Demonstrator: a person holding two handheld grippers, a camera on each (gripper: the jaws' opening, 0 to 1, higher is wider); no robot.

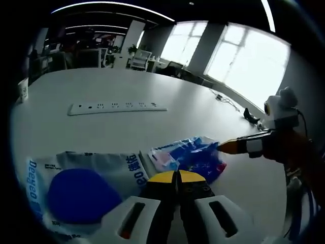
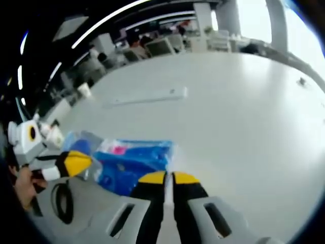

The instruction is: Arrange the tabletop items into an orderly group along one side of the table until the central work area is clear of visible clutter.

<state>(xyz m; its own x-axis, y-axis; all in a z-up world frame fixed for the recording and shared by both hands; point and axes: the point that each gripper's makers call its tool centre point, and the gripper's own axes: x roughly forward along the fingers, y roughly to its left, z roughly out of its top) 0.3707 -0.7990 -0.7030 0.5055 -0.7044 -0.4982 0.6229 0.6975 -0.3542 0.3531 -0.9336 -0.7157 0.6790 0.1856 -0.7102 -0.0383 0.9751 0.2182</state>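
A blue plastic packet [image 1: 195,155] [image 2: 133,163] lies on the white table [image 1: 127,81] [image 2: 238,112]. Beside it lies a white tissue pack [image 1: 86,188] with a blue oval on it. My left gripper [image 1: 176,175] is shut, its yellow tips at the gap between the two packs, with nothing visible between them. It enters the right gripper view from the left [image 2: 76,162]. My right gripper [image 2: 165,178] is shut, its tips at the blue packet's edge. It reaches into the left gripper view from the right [image 1: 223,147], touching the packet's corner.
A long white power strip [image 1: 117,107] [image 2: 147,96] lies further out on the table. A paper cup [image 1: 23,89] [image 2: 84,90] stands near the far edge. A dark cable and small black item [image 1: 251,118] lie towards the window side. Office desks stand beyond.
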